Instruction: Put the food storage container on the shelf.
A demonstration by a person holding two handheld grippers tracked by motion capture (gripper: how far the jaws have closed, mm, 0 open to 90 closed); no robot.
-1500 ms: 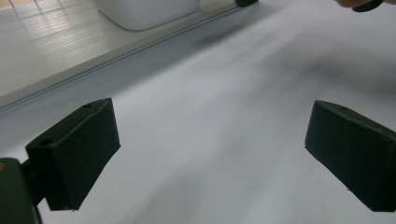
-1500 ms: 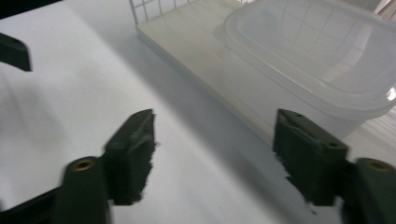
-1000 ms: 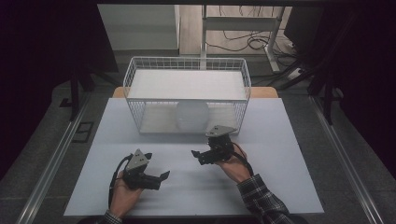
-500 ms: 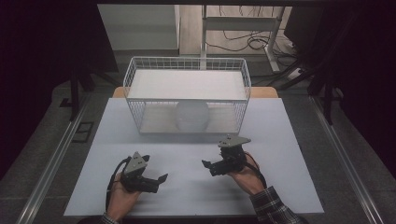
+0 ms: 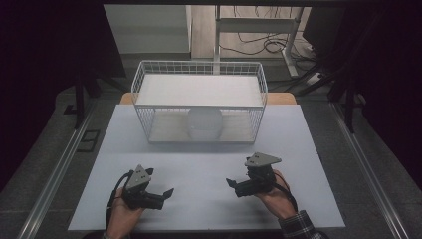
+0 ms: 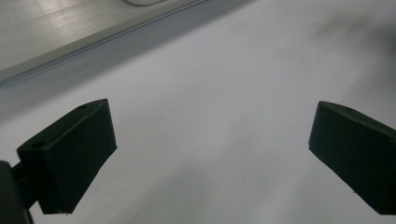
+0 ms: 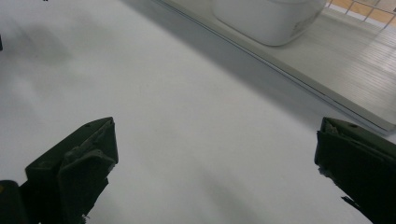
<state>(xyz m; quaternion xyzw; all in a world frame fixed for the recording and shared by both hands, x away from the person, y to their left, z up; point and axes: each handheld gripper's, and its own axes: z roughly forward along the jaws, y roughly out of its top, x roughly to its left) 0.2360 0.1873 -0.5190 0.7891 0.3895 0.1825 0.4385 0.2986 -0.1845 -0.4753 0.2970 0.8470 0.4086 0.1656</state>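
Sitting inside the wire basket (image 5: pixel 144 84) at the far middle of the table (image 5: pixel 298 134), on the basket's bottom near its front wall, is a white round container (image 5: pixel 204 123). Left gripper (image 5: pixel 161 195) is hovering over the near left of the table, jaws spread wide, holding nothing. Right gripper (image 5: pixel 232 185) is hovering near right, jaws also wide and empty, pointing toward the left one. Both are sitting well apart from the basket.
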